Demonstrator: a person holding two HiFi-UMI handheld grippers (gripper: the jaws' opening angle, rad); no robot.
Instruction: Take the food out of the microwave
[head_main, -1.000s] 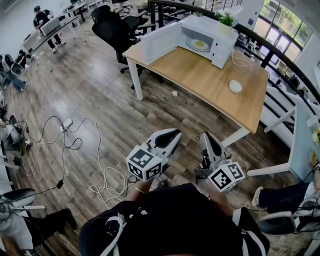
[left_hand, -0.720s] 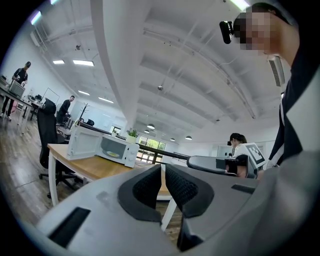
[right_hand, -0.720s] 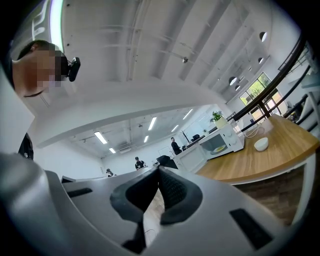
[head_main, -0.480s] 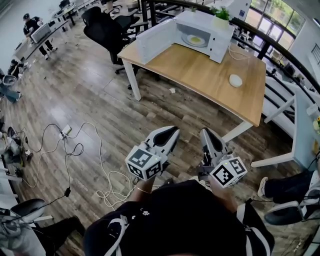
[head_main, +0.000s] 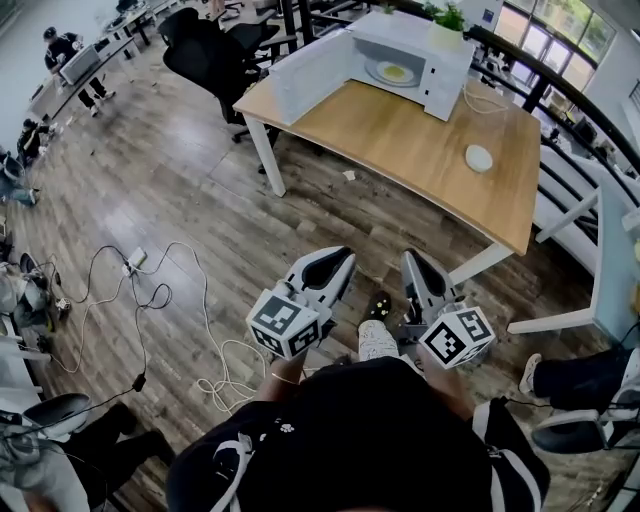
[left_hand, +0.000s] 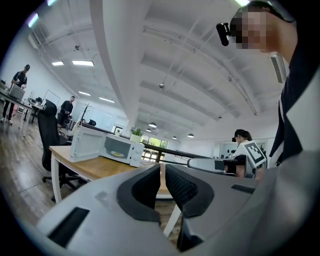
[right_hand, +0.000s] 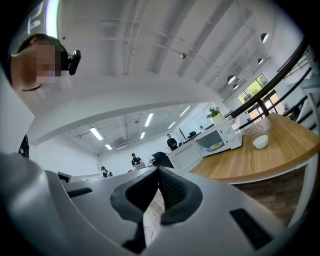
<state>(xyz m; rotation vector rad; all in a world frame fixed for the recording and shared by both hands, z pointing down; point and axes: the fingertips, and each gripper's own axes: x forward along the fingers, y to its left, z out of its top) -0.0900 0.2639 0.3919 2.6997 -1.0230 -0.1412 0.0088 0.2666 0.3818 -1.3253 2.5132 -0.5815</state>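
Two claws are in view, both empty and held low in front of the person, well short of the bench (head_main: 420, 150). The left claw (head_main: 335, 262) has its pads drawn almost together, only a thin slit between them and nothing in it; the right claw (head_main: 418, 268) has its pads pressed together at the tips, also on nothing. The microwave (head_main: 445, 70) stands at the far end of the bench with its door (head_main: 305, 85) swung fully open to the left. The food (head_main: 394, 72), a yellow item on a pale plate, sits inside the cavity, untouched and plainly visible through the opening. A small white bowl (head_main: 479, 158) rests on the bench to the right, well apart from the microwave. Change noted over the last second: a patterned shoe (head_main: 377, 340) now shows on the floor between the two claws where none showed before, and the bench sits slightly differently in the head view, while both claws keep the same posture and the same closed state. Judgement: the person is mid-stride toward the bench, so the task is at the approach stage and no part of the removal is done. The open door means no opening step remains. Next requirement, as judged: close the distance, spread one claw, and reach into the cavity for the plate's rim. Hazard noted: loose cables (head_main: 150, 290) lie on the floor to the left, clear of the direct line to the bench.
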